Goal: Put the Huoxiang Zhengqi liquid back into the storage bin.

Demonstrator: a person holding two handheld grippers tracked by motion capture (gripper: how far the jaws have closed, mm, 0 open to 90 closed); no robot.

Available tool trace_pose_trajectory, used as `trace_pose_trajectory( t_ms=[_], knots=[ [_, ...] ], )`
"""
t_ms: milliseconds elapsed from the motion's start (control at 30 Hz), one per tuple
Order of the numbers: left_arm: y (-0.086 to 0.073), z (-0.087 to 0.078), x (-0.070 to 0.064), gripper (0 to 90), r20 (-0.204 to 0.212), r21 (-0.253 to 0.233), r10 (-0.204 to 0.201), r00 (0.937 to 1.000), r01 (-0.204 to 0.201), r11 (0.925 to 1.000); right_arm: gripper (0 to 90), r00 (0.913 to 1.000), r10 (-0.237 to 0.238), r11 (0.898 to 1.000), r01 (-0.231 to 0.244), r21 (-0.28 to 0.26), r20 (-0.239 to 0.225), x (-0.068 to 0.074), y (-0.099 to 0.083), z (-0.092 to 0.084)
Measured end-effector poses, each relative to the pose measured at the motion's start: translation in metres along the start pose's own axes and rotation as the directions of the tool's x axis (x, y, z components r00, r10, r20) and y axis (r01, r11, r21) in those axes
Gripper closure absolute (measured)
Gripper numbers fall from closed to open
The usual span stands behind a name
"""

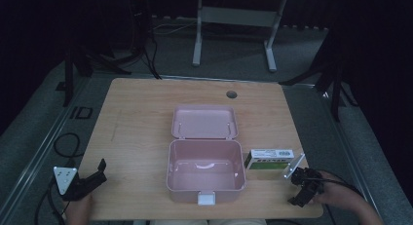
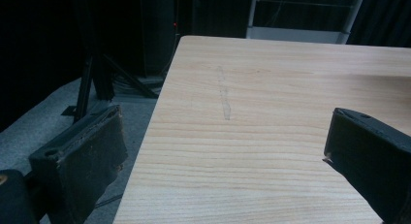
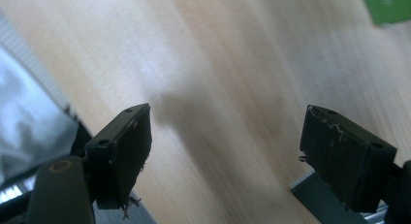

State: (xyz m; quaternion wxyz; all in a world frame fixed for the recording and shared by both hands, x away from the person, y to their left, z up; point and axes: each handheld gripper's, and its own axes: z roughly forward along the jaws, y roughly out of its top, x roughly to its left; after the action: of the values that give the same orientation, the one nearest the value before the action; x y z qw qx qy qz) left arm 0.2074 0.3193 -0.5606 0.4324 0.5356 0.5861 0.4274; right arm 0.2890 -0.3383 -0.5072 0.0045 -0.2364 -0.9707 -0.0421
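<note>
A light wooden table (image 1: 146, 137) with rounded corners fills the middle of the high view, on grey carpeted floor in a dark room. At its centre sits a pale pink plastic case (image 1: 205, 171), its hinged lid (image 1: 204, 121) thrown back flat toward the far edge and a white latch (image 1: 206, 199) at the near wall. Just right of the case, close to its wall, lies a small green-and-white cardboard box (image 1: 269, 162); in the right gripper view a green corner of it (image 3: 387, 6) shows at the top right. The right gripper (image 1: 298, 198), held by a hand at the table's near right corner just beside the box, has its black jaws spread wide over bare wood with nothing between them. The left gripper (image 1: 100, 170), at the near left corner and well apart from the case, likewise stands wide open over the table edge (image 2: 155, 136), holding nothing.
</note>
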Motion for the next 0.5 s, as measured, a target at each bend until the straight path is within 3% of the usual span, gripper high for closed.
trace_pose_trajectory(
  t_ms=[200, 267, 400, 500],
  knots=[
    [0.000, 0.000, 0.000, 1.6, 0.002, 0.000, 0.000, 1.0000, 0.000, 1.0000, 20.9, 0.9928, -0.119, 0.991, 0.119, 0.062, -0.014, 0.007, 0.009, -0.003],
    [0.000, 0.000, 0.000, 1.6, 0.001, 0.000, 0.001, 1.0000, -0.001, 1.0000, 21.9, 0.9909, -0.134, 0.989, 0.135, 0.067, -0.013, 0.007, 0.010, -0.004],
    [0.000, 0.000, 0.000, 1.6, 0.003, 0.001, 0.000, 1.0000, 0.000, 1.0000, 24.3, 0.9744, -0.224, 0.970, 0.225, 0.089, -0.016, 0.012, 0.017, -0.010],
    [0.000, 0.000, 0.000, 1.6, 0.005, 0.003, 0.002, 1.0000, -0.002, 1.0000, 25.3, 0.9647, -0.263, 0.959, 0.263, 0.110, -0.012, 0.014, 0.021, -0.011]
  ],
)
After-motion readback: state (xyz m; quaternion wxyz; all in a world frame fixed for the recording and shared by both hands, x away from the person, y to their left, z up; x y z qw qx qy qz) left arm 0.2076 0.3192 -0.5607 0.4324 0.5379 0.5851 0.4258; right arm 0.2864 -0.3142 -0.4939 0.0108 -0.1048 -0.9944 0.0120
